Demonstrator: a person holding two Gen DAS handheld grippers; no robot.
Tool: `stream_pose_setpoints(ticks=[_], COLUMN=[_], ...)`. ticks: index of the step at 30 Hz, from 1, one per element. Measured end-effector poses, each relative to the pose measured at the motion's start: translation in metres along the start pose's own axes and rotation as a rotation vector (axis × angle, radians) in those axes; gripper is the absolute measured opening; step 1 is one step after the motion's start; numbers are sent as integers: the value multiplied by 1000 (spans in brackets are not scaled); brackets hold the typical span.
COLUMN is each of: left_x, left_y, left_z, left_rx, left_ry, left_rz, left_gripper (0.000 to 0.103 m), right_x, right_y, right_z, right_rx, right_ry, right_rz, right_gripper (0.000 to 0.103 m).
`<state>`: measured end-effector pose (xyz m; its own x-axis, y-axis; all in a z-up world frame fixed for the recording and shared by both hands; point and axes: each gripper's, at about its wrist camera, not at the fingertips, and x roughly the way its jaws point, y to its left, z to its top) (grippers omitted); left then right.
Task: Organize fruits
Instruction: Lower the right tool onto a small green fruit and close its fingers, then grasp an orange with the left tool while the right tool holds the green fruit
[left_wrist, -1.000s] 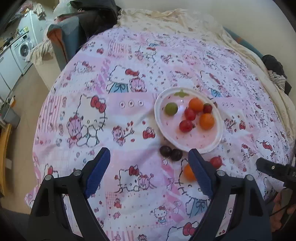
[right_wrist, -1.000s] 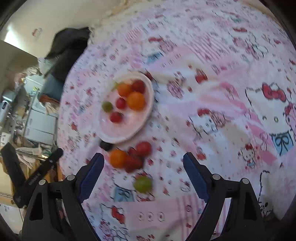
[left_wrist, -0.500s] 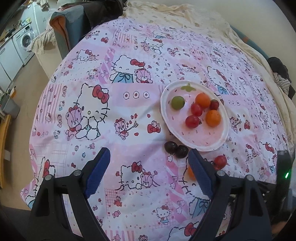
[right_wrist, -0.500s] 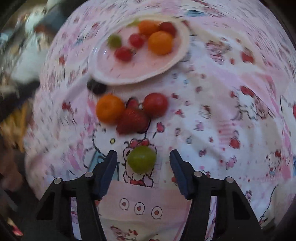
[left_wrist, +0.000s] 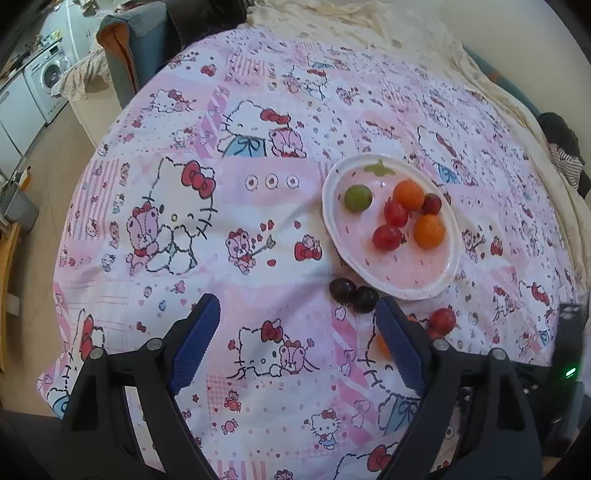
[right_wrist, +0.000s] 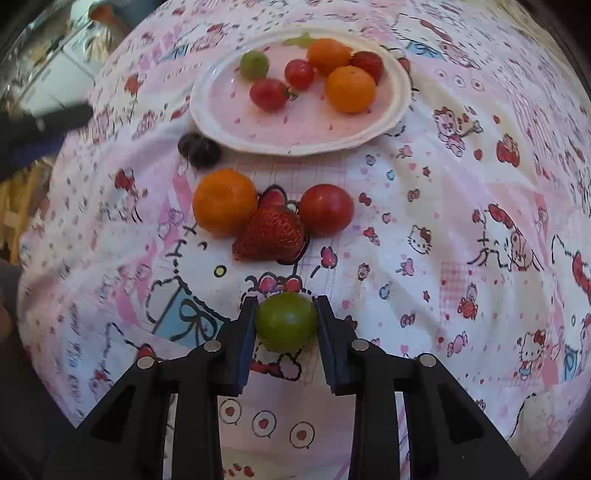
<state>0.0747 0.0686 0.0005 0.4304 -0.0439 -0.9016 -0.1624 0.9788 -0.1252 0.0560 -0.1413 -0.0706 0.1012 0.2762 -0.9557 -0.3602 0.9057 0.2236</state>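
My right gripper (right_wrist: 286, 317) is shut on a green grape (right_wrist: 286, 320) that rests on the patterned cloth. Just beyond it lie a strawberry (right_wrist: 271, 234), an orange (right_wrist: 224, 201) and a red tomato (right_wrist: 326, 208). Two dark grapes (right_wrist: 199, 147) sit by the rim of the oval white plate (right_wrist: 400, 107), which holds several fruits: oranges, red tomatoes and a green grape (right_wrist: 254, 64). My left gripper (left_wrist: 295, 328) hangs open above the cloth, nothing between its fingers. From it I see the plate (left_wrist: 334, 229), the dark grapes (left_wrist: 352, 291) and a red tomato (left_wrist: 442, 320).
The pink cartoon-print cloth (left_wrist: 221, 240) covers a soft rounded surface. A cream blanket (left_wrist: 388, 33) lies at the far edge. A chair (left_wrist: 133, 55) and a washing machine (left_wrist: 48, 74) stand off to the left. Part of the right gripper's body (left_wrist: 569, 350) shows at the left view's right edge.
My right gripper dropped toward the cloth, rolled, and closed its jaws on the green grape. The left gripper stayed open and barely shifted.
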Motion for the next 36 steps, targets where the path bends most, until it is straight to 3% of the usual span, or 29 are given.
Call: stream_pose_setpoints(ticks=[10, 14, 19, 22, 23, 24, 25, 28, 36], left_x=[41, 56, 80, 93, 93, 92, 91, 81, 51], left_y=[-48, -67, -73, -68, -68, -69, -71, -77, -64], left_z=[-16, -16, -18, -20, -21, -21, -21, -22, -17], left_rx=[80, 78, 18, -40, -48, -48, -41, 13, 35], left_ry=[157, 212, 272, 314, 311, 309, 317, 303, 239], left_rz=[-111, -142, -129, -169, -173, -191, -214, -206, -177], left_gripper=[84, 83, 70, 60, 58, 43, 38, 37, 37], right_x=[-56, -82, -95, -93, -92, -91, -91, -88, -85], right_y=[-52, -53, -61, -65, -65, -66, -67, -67, -69], right_z=[7, 10, 6, 5, 6, 5, 5, 6, 9], right_rx=[271, 318, 359, 367, 369, 372, 373, 376, 376], right_ry=[-177, -270, -298, -286, -279, -276, -275, -271, -269], right_rz=[111, 138, 163, 164, 157, 158, 157, 157, 155], right_gripper=[32, 32, 32, 32, 32, 32, 32, 32, 32])
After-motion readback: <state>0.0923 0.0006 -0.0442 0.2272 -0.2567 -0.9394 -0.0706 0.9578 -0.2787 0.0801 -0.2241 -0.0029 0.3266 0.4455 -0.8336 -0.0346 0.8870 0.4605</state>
